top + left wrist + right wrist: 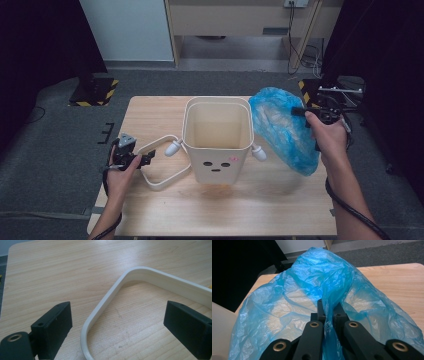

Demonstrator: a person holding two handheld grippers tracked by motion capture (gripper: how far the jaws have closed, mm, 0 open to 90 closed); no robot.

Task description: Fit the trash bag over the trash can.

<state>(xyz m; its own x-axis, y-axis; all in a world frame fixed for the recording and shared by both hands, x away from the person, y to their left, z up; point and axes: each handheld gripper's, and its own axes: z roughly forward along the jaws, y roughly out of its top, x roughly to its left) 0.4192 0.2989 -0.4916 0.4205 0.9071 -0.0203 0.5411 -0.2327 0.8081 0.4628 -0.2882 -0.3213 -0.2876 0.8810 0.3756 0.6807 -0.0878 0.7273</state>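
A fold of the blue plastic bag, billowing just right of the cream bin, is pinched by the closed right gripper and should be spread over the rim, while the wide-open left gripper, straddling the loose ring, holds nothing.

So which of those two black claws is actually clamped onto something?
The right gripper, off to the bin's right: its jaws are pinched shut on the blue plastic bag. The left gripper stands open astride the cream ring, not squeezing it.
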